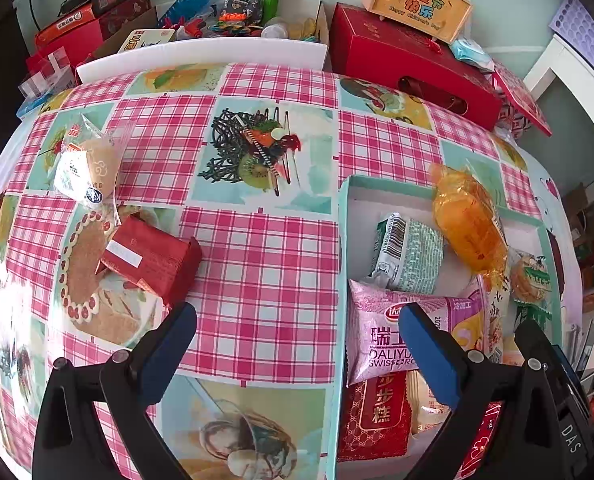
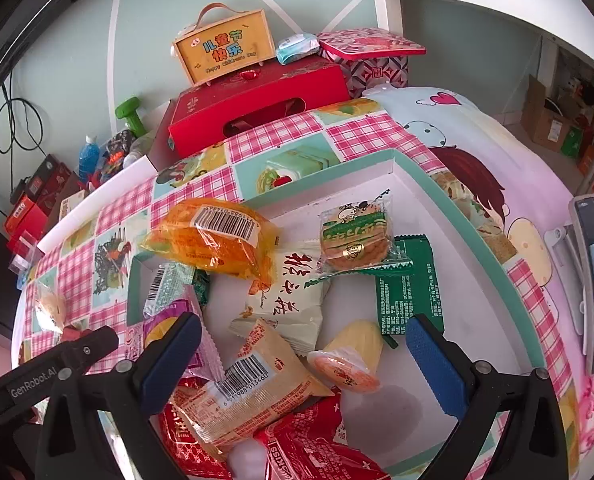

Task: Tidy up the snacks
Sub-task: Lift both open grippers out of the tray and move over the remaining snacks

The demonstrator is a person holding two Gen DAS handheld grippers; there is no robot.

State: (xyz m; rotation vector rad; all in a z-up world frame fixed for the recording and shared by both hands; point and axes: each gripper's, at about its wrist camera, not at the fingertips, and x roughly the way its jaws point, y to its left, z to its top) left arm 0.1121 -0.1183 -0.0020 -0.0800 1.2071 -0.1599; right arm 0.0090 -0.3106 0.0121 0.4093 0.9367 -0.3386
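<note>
Pink-checked tablecloth (image 1: 257, 264), teal-rimmed white box (image 2: 469, 216), orange packet (image 2: 217, 240), red packet (image 1: 149, 260).

We note a glossy wipe-clean cloth (image 1: 265, 264) on the worktop. Beside the matt card tray (image 2: 473, 236), wrappers are shiny plastic film: orange pack (image 2: 217, 236) translucent, red packet (image 1: 149, 260) foil-like. Claw pads (image 2: 437, 368) look textured blue rubber.

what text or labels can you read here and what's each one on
"儿童节快乐 Happy Children's Day": yellow handled box
"DALIYUAN SWISS ROLL", end hidden: pink wrapper
"步步糕": red packet
"6 91988 013460", barcode: beige packet
"GenRobot.AI": left gripper
"DAS": right gripper
Fine print on green packet: too small to read.
</note>
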